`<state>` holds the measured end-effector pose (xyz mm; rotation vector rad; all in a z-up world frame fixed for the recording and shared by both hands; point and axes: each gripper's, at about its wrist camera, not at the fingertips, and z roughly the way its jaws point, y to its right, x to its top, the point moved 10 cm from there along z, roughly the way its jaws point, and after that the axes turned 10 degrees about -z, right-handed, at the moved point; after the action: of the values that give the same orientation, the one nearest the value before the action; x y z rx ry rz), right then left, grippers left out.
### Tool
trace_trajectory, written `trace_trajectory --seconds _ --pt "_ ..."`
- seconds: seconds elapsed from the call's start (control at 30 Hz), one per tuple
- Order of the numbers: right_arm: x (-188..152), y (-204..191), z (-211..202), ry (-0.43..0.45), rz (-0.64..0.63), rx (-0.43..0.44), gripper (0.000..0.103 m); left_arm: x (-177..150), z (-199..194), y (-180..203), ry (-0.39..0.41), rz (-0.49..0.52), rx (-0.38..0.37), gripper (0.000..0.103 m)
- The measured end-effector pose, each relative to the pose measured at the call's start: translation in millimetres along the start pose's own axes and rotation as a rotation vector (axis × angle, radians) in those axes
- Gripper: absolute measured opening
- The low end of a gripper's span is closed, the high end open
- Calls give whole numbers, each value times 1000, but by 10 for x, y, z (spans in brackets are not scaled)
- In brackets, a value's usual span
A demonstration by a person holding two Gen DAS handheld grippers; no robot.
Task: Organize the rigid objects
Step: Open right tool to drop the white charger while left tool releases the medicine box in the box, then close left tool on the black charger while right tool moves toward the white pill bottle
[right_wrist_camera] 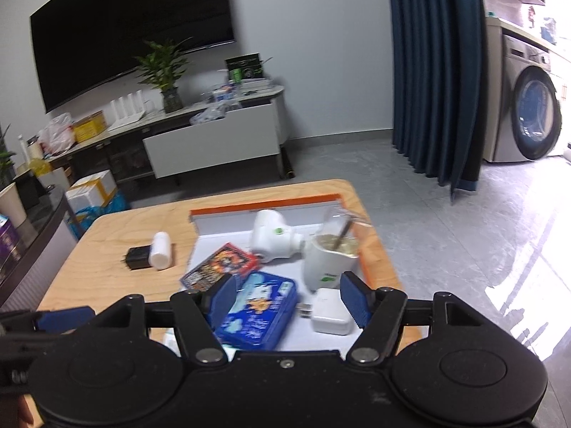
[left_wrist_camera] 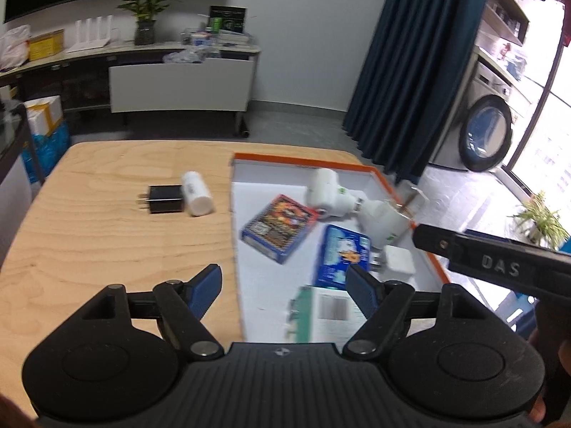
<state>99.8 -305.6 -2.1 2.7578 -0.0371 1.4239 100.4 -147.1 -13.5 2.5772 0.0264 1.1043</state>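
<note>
An orange-rimmed white tray (left_wrist_camera: pixel 374 171) (right_wrist_camera: pixel 264 202) lies on the right half of the wooden table. In it are a colourful card box (left_wrist_camera: pixel 280 227) (right_wrist_camera: pixel 219 264), a blue tin (left_wrist_camera: pixel 340 255) (right_wrist_camera: pixel 257 312), a white charger (left_wrist_camera: pixel 399 258) (right_wrist_camera: pixel 330 310), a white cup with a stick in it (left_wrist_camera: pixel 383 219) (right_wrist_camera: pixel 330 256), a white bulb-like device (left_wrist_camera: pixel 323 187) (right_wrist_camera: pixel 271 237) and a green-white box (left_wrist_camera: pixel 321 312). A black charger (left_wrist_camera: pixel 162 199) (right_wrist_camera: pixel 137 257) and a white bottle (left_wrist_camera: pixel 196 192) (right_wrist_camera: pixel 160 249) lie on the bare table to the tray's left. My left gripper (left_wrist_camera: pixel 285 285) is open and empty above the tray's near left edge. My right gripper (right_wrist_camera: pixel 289 297) is open and empty above the blue tin.
A TV cabinet (left_wrist_camera: pixel 142 67) with a plant (left_wrist_camera: pixel 146 7) and clutter stands behind the table. Blue curtains (left_wrist_camera: pixel 410 53) and a washing machine (left_wrist_camera: pixel 489 132) are at the right. Boxes (left_wrist_camera: pixel 46 121) sit on the floor at the left.
</note>
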Motion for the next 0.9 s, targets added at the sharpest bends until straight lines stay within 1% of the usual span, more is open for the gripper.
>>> trace_trajectory --seconds 0.23,0.4,0.5,0.57,0.7,0.9 --pt "67 -377 79 -10 -56 52 78 175 -18 -522 26 -65 85 80" --pt "94 -586 105 -10 -91 82 79 314 99 -871 37 -85 157 84" --pt "116 -670 128 -10 -114 92 80 423 265 -1053 42 -74 201 86" --pt "117 -715 147 -12 -122 98 80 493 408 -1159 37 -83 217 86" --pt "118 -758 207 -20 -132 111 80 605 719 -1268 22 -76 229 87" --pt "143 -842 316 -17 -142 133 80 711 1151 -1279 -6 -44 229 87"
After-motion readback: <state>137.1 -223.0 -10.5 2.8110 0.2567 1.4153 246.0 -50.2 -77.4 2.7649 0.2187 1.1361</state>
